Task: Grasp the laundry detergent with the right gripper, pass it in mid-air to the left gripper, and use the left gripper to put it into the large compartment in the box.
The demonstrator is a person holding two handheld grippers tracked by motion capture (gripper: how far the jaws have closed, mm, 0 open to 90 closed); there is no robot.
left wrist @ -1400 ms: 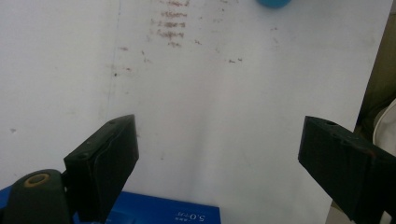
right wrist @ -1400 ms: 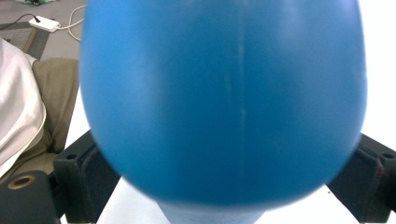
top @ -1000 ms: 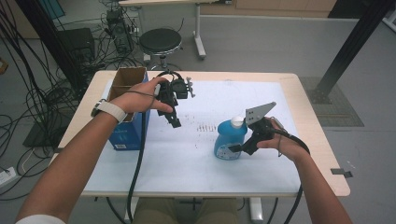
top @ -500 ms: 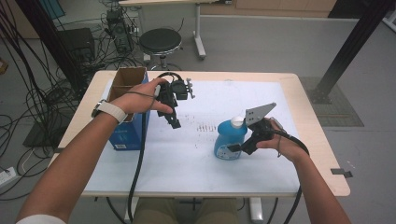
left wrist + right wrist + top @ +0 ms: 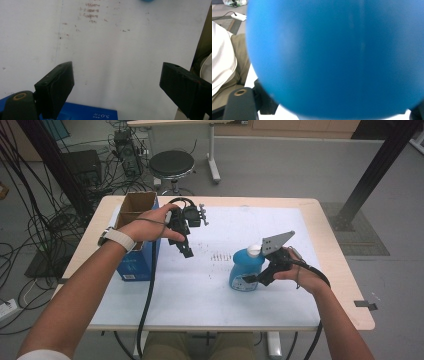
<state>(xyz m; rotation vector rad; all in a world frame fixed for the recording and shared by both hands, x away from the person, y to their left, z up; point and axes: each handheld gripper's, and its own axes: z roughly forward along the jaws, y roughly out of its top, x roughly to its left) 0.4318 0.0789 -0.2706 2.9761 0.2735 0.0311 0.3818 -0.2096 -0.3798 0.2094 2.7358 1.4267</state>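
Note:
A blue bottle (image 5: pixel 245 267) with a white cap stands on the white sheet at centre right. My right gripper (image 5: pixel 250 280) reaches in from the right with a jaw on each side of the bottle's lower body. Its jaws have just been closing around it. In the right gripper view the bottle (image 5: pixel 337 57) hides the pads, so I cannot see any contact. My left gripper (image 5: pixel 186 251) hangs open above the sheet near the tall box, its jaws (image 5: pixel 117 82) wide apart with nothing between them.
A tall blue box (image 5: pixel 137 265) with an open cardboard top stands at the table's left; its edge (image 5: pixel 87 116) lies under the left jaw. Faint brown marks (image 5: pixel 220 256) dot the white sheet (image 5: pixel 225 305). Beyond the table are a stool (image 5: pixel 171 164) and cables.
Neither hand has shifted. The bottle stands where it was.

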